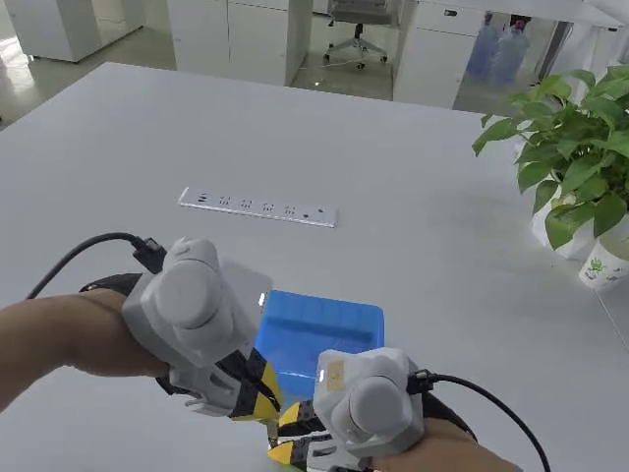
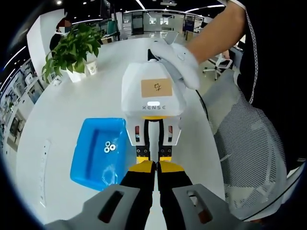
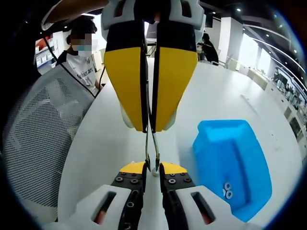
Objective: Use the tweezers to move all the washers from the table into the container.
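My left gripper (image 1: pixel 257 388) is shut on thin metal tweezers (image 3: pixel 150 143), whose two prongs stick out past its yellow jaws. My right gripper (image 3: pixel 152 168) faces it head-on, its jaws closed in on the prong tips. A small pale bit sits at the tips; I cannot tell what it is. The blue container (image 1: pixel 329 329) stands just beyond both grippers, and it holds two washers (image 2: pixel 109 147), also seen as washers (image 3: pixel 226 190) in the right gripper view. The right gripper (image 2: pixel 153 143) meets my left gripper (image 2: pixel 156 167) over bare white table beside the container (image 2: pixel 98 153).
A white power strip (image 1: pixel 257 208) lies mid-table beyond the container. A potted plant (image 1: pixel 580 157) stands at the table's right edge. A mesh chair (image 2: pixel 249 158) is close to the table's near edge, and a person (image 3: pixel 81 52) sits behind it.
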`<state>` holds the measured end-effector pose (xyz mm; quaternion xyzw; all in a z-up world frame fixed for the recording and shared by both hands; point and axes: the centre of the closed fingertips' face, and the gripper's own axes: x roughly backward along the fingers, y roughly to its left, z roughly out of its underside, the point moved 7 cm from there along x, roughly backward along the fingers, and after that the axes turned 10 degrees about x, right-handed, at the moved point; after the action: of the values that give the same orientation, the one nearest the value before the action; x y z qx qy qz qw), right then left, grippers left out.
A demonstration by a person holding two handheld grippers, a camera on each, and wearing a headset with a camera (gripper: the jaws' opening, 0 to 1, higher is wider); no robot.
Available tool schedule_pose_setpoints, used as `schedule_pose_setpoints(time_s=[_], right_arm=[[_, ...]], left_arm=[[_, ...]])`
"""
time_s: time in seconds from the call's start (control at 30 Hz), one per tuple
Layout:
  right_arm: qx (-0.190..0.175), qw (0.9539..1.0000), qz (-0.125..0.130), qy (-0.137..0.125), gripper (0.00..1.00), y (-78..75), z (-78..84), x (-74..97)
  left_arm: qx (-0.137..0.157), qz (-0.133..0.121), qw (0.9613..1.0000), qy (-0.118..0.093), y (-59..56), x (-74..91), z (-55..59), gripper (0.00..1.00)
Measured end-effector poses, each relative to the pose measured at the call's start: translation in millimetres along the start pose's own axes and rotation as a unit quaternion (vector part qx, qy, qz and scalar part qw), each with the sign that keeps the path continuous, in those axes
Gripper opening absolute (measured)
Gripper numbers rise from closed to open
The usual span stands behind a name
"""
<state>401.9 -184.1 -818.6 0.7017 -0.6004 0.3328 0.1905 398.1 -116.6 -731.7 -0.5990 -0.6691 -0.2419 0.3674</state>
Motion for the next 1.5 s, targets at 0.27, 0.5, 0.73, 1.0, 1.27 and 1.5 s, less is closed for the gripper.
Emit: schedule_pose_setpoints(time_s=[0.27,0.5,0.73,1.0,1.27,1.5], right_arm=[[0.0,1.0,-0.002,0.0,0.14,1.2,1.1,-2.9],[-0.001,1.0,-0.002,0.0,0.14,1.2,2.1,-3.2],[-0.002,1.0,-0.003,0.0,0.14,0.4,2.5,-3.6],[-0.004,1.0,-0.001,0.0,0.14,0.2,2.9,-2.4],[-0.01,0.9999,0.002,-0.002,0.14,-1.1,2.3,-3.9],[-0.011,0.9999,0.002,-0.002,0.12,0.4,2.2,-4.5]], left_arm=[[0.003,0.002,1.0,0.001,-0.1,-4.1,3.5,0.05],[0.001,0.0,1.0,0.002,-0.9,-6.3,5.6,0.05],[0.003,0.001,1.0,0.002,-0.1,-7.7,6.2,0.05],[0.004,0.002,1.0,-0.001,1.1,-9.0,4.3,0.05],[0.009,-0.001,1.0,-0.002,3.8,-8.3,4.8,0.05],[0.009,0.0,1.0,-0.005,3.4,-8.9,4.1,0.05]])
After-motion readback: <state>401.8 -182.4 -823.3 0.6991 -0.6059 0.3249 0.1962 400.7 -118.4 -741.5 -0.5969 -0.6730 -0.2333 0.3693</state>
